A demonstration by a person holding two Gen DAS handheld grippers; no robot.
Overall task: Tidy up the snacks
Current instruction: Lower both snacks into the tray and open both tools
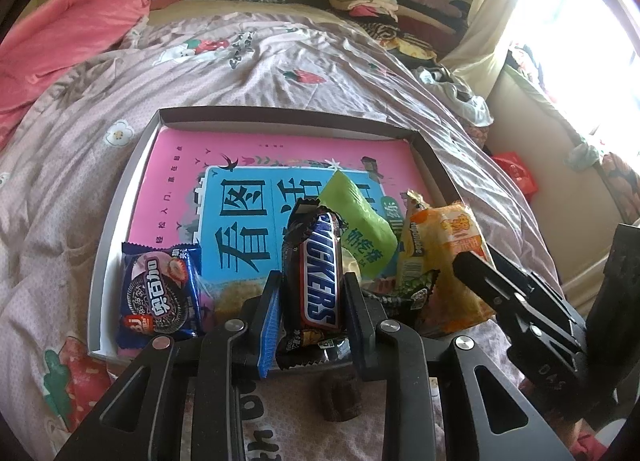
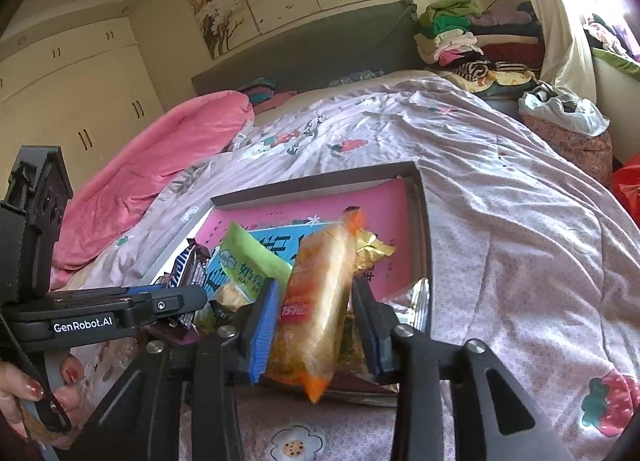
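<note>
1. landmark: the shallow box [image 1: 120,197] lying on the bed [image 1: 280,61], with a pink book [image 1: 280,149] flat inside it. all places below are given from this box.
2. left gripper [image 1: 310,293] is pinching a snickers bar [image 1: 320,261], pads pressing both long sides. the bar stands tilted up over the box's near edge, its lower end just above the rim.
3. right gripper [image 2: 316,313] has an orange snack bag [image 2: 316,301] between its pads, over the box's near right corner. the left pad touches the bag; a gap seems to show at the right pad, so the hold looks loose, likely being let go.
4. already in the box: an oreo pack [image 1: 160,293] at the near left corner, a green packet [image 1: 356,221] and a gold-yellow pack [image 1: 416,245] toward the near right.
5. step in hand, as i judge it: set each snack down inside the box. do it well by lowering the bar into the bare strip beside the oreo pack, flat and lengthwise, before spreading the pads.
6. risk: the near-right pile is crowded; the orange bag could slide over the rim onto the bed.
</note>
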